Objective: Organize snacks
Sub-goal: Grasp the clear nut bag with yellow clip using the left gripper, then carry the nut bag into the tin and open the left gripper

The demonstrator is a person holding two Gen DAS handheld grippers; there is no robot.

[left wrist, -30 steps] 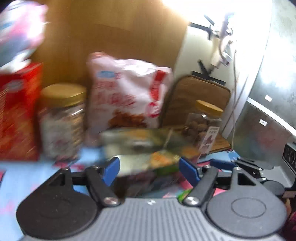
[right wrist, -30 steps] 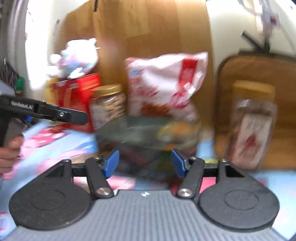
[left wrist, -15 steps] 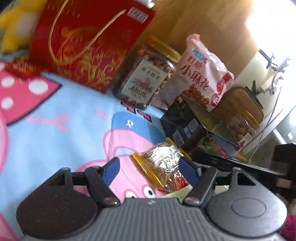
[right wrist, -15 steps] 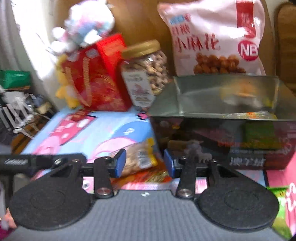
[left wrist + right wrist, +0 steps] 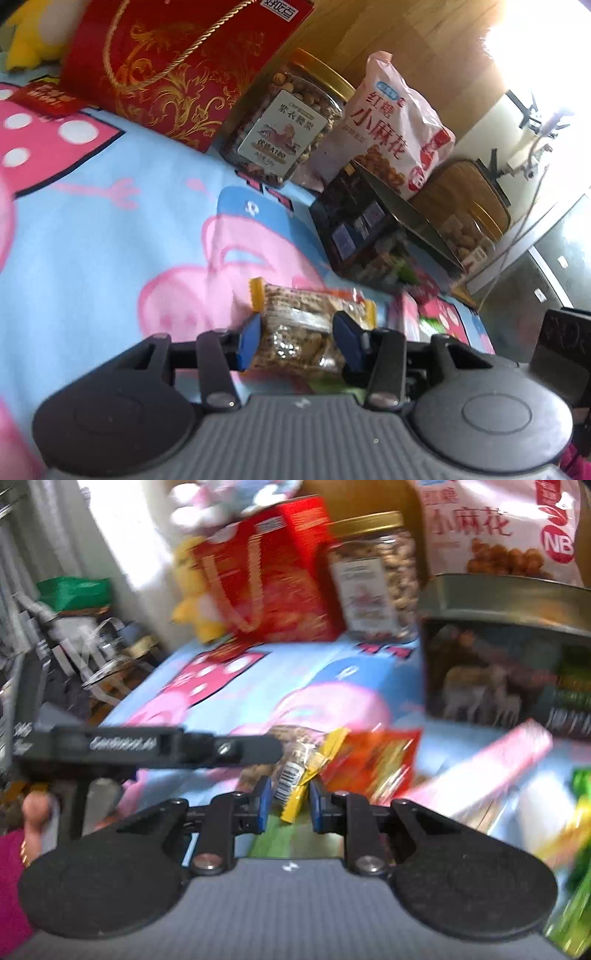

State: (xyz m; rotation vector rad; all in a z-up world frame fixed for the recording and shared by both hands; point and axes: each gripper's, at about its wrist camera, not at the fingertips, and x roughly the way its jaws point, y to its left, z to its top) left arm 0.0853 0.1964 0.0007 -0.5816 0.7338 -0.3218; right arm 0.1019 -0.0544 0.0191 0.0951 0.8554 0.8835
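A clear snack packet with yellow ends lies on the cartoon cloth. My left gripper has its blue pads on both sides of the packet, closed onto it. In the right wrist view the same packet shows under the left gripper's finger. My right gripper is narrowly open around the packet's yellow end, not clearly pressing it. An open dark tin box stands on the cloth; it also shows in the right wrist view.
At the back stand a red gift bag, a nut jar, a pink snack bag and a second jar. An orange packet, a pink box and green packets lie on the cloth.
My left gripper has moved forward and narrowed onto the yellow-ended packet. My right gripper has swung left and down, and its jaws have narrowed around the packet's end.
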